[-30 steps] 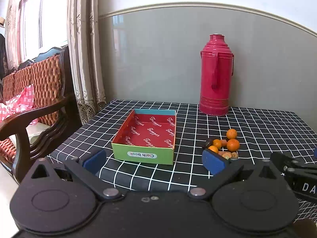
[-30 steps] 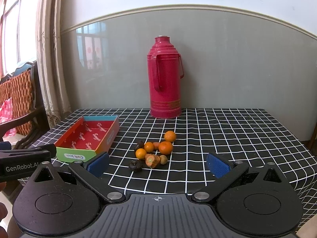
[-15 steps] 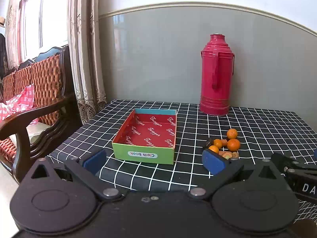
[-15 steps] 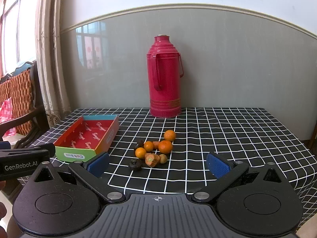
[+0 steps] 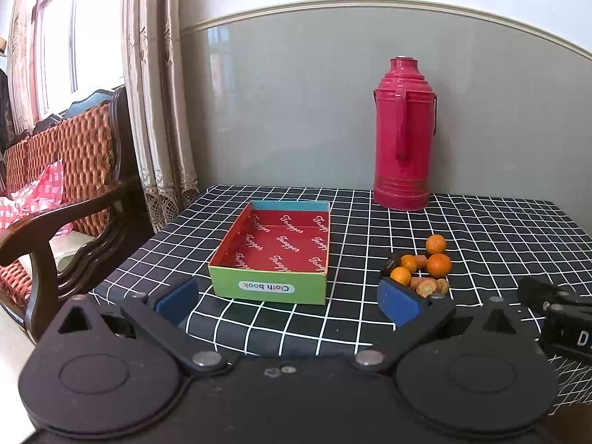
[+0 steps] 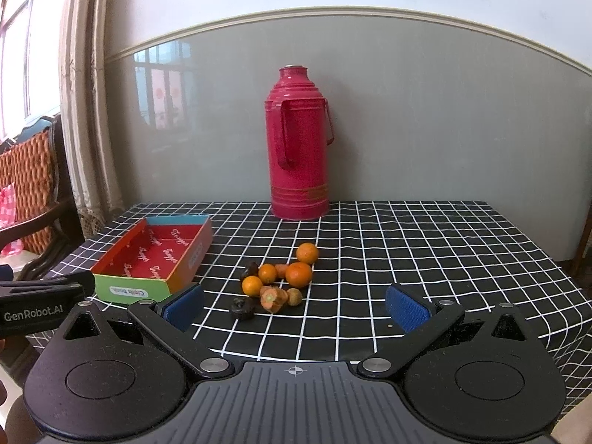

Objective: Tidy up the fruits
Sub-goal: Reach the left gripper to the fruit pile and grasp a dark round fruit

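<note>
Nearest the right-hand camera, the right gripper (image 6: 294, 307) is spread wide with nothing between its blue-padded fingers (image 6: 405, 307), hovering level at the front edge of the table under its black cloth with a white grid (image 6: 425, 244). The left gripper (image 5: 286, 301) sits beside it at that edge, equally wide open and empty, level and pointed at the box.

Just beyond the right gripper lies the cluster of small fruits (image 6: 275, 283), towards the front of the table and slightly left of its middle. At the near side is a dark, wrinkled, round fruit (image 6: 242, 308), then a cut orange-fleshed piece (image 6: 273, 298) touching a small brownish nut-like fruit (image 6: 294, 296). Behind these are four small round orange citrus fruits (image 6: 299, 274), the farthest a little apart from the rest.

These all look light. The citrus skins are probably smooth and apt to roll or squirt out of a hard pinch, so a gentle closure across the widest part, one fruit at a time, seems safest. The cut piece appears soft and may bruise. Tight packing means the pads could nudge neighbours.

Left of the cluster, towards the front left corner, stands the open shallow cardboard box with a red lining and green front wall (image 5: 268, 286), holding nothing. At the back edge stands a tall magenta metal thermos flask (image 6: 299, 144).
</note>
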Motion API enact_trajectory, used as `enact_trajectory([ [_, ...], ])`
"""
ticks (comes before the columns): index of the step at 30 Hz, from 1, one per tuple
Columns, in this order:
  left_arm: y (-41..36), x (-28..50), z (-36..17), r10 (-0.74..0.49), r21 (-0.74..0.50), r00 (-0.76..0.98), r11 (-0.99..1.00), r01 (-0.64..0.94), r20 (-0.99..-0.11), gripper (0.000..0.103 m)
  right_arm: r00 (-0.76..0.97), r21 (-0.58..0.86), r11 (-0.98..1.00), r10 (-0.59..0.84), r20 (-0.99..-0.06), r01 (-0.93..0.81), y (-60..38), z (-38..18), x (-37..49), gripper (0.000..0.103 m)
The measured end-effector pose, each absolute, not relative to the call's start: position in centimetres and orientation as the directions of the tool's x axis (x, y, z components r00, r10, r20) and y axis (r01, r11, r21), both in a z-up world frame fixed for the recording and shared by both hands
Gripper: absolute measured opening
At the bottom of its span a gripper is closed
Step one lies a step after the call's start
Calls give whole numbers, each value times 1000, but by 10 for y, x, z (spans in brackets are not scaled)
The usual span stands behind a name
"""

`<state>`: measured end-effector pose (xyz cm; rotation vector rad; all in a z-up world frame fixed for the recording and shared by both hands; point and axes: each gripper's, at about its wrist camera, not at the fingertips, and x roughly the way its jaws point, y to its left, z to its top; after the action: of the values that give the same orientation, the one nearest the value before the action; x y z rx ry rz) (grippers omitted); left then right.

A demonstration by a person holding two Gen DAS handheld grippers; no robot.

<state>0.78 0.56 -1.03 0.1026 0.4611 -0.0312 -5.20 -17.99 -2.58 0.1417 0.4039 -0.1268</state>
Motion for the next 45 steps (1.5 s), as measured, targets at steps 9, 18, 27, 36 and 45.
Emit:
enact_trajectory([
  [9,-5,13,-14,-8,129,897,989,72,-442,97,909,118,977,-117,-399,178,-189,-30,-50,103],
  [18,-27,19,-28,-20,213,897,969,127,-442,97,905,110,966,-176,-388,235,-207,-38,-49,103],
  [27,-60,39,-61,-75,299,880,924,239,-470,97,887,140,935,-250,-389,325,-241,-59,-36,103],
  [36,-90,84,-105,-120,357,845,869,343,-520,88,866,146,904,-322,-383,401,-274,-88,4,103],
  [45,-100,139,-134,-138,347,818,857,381,-558,70,865,160,893,-341,-369,420,-296,-113,45,103],
])
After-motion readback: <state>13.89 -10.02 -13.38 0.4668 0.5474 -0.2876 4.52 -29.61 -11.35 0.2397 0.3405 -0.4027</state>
